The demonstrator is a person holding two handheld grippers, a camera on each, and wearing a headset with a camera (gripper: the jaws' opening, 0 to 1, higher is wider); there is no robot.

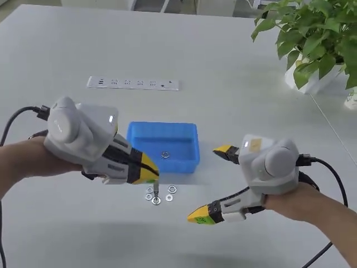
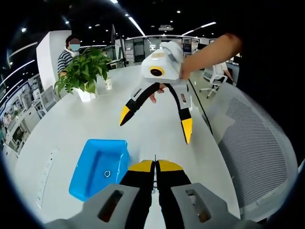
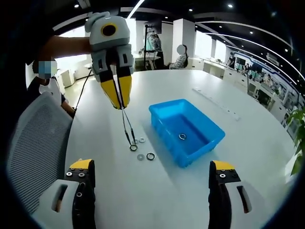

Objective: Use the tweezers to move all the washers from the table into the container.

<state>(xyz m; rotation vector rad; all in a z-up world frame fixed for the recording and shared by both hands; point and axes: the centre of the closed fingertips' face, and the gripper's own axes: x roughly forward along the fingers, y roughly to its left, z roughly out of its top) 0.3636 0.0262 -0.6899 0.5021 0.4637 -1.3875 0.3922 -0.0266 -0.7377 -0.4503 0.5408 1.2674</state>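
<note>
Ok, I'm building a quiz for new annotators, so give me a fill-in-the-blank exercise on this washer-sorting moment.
The left gripper is shut on the tweezers, whose tips rest at a ___ on the table.
The blue container holds ___ washer.
The right gripper has its jaws ___, holding nothing.
Missing words: washer; one; open.

The pale table (image 1: 240,106) bears a blue container (image 1: 178,166), washers (image 1: 170,190) beside it, a power strip (image 1: 133,84) and a potted plant (image 1: 312,39).
</note>
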